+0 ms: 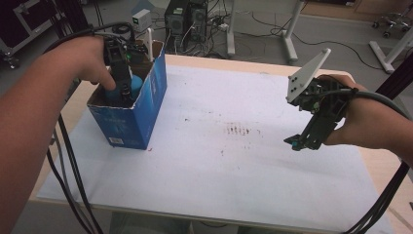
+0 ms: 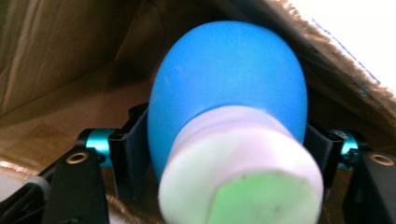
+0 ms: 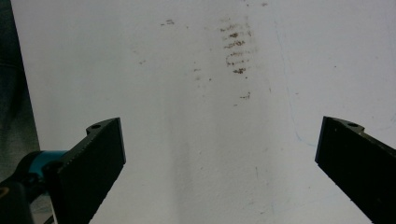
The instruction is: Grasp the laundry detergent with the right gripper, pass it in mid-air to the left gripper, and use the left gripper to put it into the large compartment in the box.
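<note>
The blue bulb (image 2: 229, 79) sits inside the cardboard box (image 1: 146, 105), between the left gripper's (image 1: 122, 87) partly opened jaws. Likely light, soft, smooth; grip its widest part. Right gripper (image 1: 297, 142) hovers wide open, empty.

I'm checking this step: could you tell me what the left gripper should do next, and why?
Probably lift straight up out of the box. The left gripper is inside it, its jaws on either side of the blue bulb, which seems to be down in the box already.
</note>
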Demonstrator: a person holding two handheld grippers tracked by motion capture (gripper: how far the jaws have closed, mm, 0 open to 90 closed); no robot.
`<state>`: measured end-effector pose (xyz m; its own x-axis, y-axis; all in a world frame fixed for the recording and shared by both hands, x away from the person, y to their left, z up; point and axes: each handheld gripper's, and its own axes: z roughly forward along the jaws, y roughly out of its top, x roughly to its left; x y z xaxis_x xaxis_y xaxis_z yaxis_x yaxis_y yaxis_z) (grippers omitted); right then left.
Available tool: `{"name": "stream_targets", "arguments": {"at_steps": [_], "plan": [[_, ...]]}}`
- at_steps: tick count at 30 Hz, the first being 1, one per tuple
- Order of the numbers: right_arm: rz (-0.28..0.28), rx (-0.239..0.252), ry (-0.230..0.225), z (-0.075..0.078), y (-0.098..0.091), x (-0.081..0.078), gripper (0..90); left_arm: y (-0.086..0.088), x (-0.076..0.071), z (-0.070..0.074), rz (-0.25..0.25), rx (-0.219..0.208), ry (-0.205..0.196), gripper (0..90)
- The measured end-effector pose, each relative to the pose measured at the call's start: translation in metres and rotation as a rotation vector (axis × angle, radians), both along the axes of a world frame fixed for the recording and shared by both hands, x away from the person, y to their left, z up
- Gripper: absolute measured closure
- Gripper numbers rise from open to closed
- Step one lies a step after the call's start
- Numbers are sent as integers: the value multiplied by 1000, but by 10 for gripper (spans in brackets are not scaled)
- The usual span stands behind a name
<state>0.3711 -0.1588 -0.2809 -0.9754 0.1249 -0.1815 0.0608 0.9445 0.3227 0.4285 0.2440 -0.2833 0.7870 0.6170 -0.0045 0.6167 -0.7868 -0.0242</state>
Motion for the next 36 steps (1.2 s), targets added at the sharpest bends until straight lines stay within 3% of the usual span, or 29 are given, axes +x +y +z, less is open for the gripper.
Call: {"name": "stream_targets", "arguments": {"at_steps": [8, 21, 28, 30, 36], "plan": [[1, 3, 1, 1, -1, 0, 7, 0, -2, 10, 21, -6, -12, 256], [-16, 19, -4, 2, -10, 7, 7, 3, -11, 42, 19, -15, -41, 183], [-12, 32, 4, 7, -13, 11, 6, -5, -19, 64, -19, -9, -70, 123], [0, 6, 4, 8, -13, 12, 7, -15, -25, 73, -51, -22, -89, 109], [28, -12, 16, 13, -11, 17, 7, -39, -35, 85, -157, -39, -74, 66]]}}
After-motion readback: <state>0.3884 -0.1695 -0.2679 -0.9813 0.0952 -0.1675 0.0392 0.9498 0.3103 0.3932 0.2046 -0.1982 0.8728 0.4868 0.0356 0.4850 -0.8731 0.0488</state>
